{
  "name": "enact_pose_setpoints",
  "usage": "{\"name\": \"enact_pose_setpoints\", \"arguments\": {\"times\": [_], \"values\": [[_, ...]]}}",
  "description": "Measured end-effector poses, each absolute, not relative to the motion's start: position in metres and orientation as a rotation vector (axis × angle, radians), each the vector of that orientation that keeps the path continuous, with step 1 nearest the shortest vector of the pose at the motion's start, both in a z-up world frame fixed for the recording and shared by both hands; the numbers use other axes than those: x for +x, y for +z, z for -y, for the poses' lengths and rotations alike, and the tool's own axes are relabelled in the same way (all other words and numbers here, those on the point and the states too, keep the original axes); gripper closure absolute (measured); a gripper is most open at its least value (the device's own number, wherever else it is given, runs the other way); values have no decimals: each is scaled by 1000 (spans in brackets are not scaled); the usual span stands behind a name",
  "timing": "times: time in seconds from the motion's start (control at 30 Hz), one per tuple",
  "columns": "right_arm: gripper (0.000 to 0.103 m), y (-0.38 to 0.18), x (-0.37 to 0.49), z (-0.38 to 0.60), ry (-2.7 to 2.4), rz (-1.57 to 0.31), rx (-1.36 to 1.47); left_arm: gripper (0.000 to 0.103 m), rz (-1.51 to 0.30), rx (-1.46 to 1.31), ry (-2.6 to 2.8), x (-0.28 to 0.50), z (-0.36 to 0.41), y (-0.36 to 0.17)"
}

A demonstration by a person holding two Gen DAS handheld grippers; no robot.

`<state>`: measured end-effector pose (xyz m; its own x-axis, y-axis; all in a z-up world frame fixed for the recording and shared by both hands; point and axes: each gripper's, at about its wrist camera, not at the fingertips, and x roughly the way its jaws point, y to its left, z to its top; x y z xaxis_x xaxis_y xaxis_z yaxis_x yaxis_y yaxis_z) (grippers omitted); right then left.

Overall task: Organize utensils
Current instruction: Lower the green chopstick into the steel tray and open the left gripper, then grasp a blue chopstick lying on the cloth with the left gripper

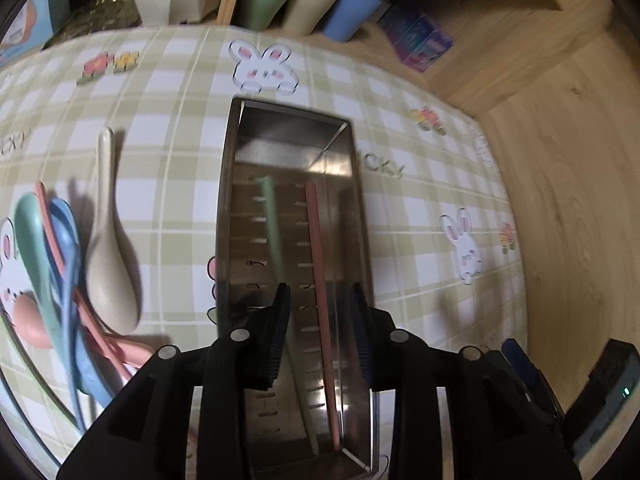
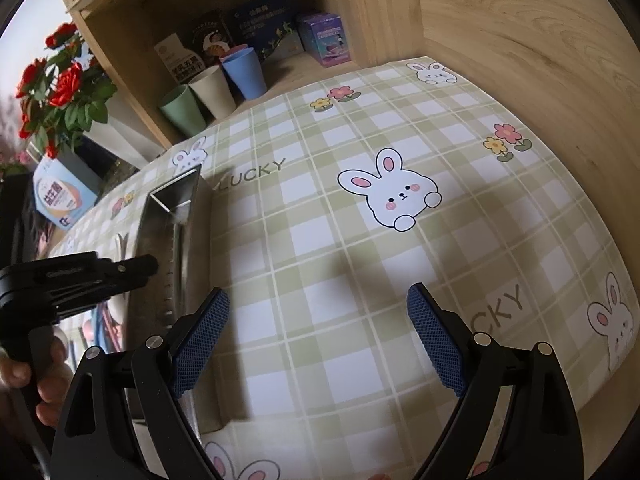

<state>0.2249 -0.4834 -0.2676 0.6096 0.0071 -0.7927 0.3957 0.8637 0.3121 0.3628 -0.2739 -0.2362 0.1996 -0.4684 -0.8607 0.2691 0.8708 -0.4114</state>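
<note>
A long steel tray [image 1: 228, 184] lies on the checked cloth, seen also in the right wrist view [image 2: 168, 208]. In it lie a pink chopstick [image 1: 320, 280] and a blurred green chopstick [image 1: 272, 220]. My left gripper [image 1: 320, 336] hovers over the tray's near half, jaws parted; the green chopstick runs beside the left finger [image 1: 276, 340], and contact is unclear. A beige spoon [image 1: 108, 248] and a heap of green, blue and pink utensils [image 1: 52, 260] lie left of the tray. My right gripper [image 2: 316, 340] is open and empty over the cloth, right of the tray.
Green, beige and blue cups [image 2: 216, 88] and boxes [image 2: 324, 38] stand on the wooden shelf behind the cloth. A wooden wall [image 2: 540, 60] bounds the right side. Red flowers [image 2: 60, 84] and a carton [image 2: 60, 196] stand far left. A dark device [image 1: 608, 392] lies near right.
</note>
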Motion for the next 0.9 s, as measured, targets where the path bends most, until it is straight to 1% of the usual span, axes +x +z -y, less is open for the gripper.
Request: {"name": "enact_pose_setpoints", "arguments": {"times": [0.13, 0.17, 0.23, 0.27, 0.3, 0.37, 0.5, 0.63, 0.73, 0.9], "values": [[16, -258, 216, 481, -215, -853, 549, 69, -1149, -142, -556, 352, 252, -204], [16, -256, 214, 479, -207, -846, 558, 64, -1114, -121, -567, 347, 241, -194], [16, -250, 212, 472, -193, -838, 559, 51, -1065, -93, -574, 340, 222, -179], [16, -247, 211, 467, -186, -832, 558, 39, -1044, -83, -577, 337, 214, -173], [16, -244, 210, 463, -185, -823, 564, 31, -1008, -80, -578, 331, 196, -163], [16, -241, 209, 454, -170, -807, 593, 27, -977, -83, -567, 322, 163, -151], [16, -233, 214, 425, -112, -804, 610, 11, -974, -115, -457, 309, 98, -143], [16, -224, 217, 385, -87, -808, 542, 8, -978, -134, -343, 294, 38, -144], [16, -224, 220, 365, -83, -816, 533, 8, -966, -86, -267, 282, 14, -152], [16, -235, 223, 343, -103, -857, 527, 8, -1000, -56, -215, 266, -2, -179]]}}
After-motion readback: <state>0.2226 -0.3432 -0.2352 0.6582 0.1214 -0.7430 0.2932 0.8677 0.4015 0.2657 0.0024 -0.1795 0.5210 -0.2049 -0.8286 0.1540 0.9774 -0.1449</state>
